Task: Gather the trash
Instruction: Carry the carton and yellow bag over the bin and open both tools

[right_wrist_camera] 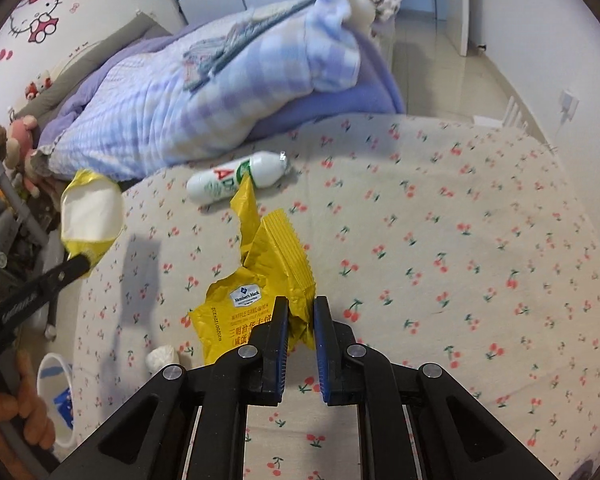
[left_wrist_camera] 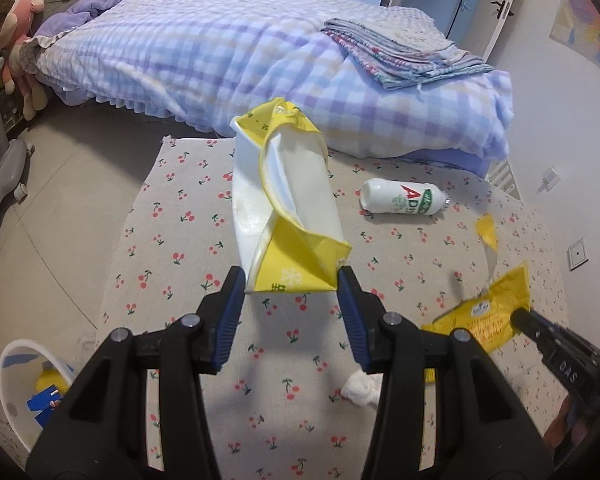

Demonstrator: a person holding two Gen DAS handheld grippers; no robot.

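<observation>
Cherry-print cloth (left_wrist_camera: 188,216) over a table beside a bed. Nearest, left gripper (left_wrist_camera: 291,280) tilted down, half-open fingers clamping an empty yellow-and-white carton (left_wrist_camera: 288,200) (apparently lifted clear). Right gripper (right_wrist_camera: 301,312) nearly closed, pinching a crinkled yellow wrapper (right_wrist_camera: 260,280). Farther, white bottle (left_wrist_camera: 400,198) lying flat.

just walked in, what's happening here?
A person with a gripper in each hand is collecting trash off a cherry-print cloth. The left gripper is shut on a yellow-and-white tissue pack, and the right gripper on a yellow snack wrapper. A white bottle and crumpled tissue lie on the cloth; a white bin waits at the left.
</observation>
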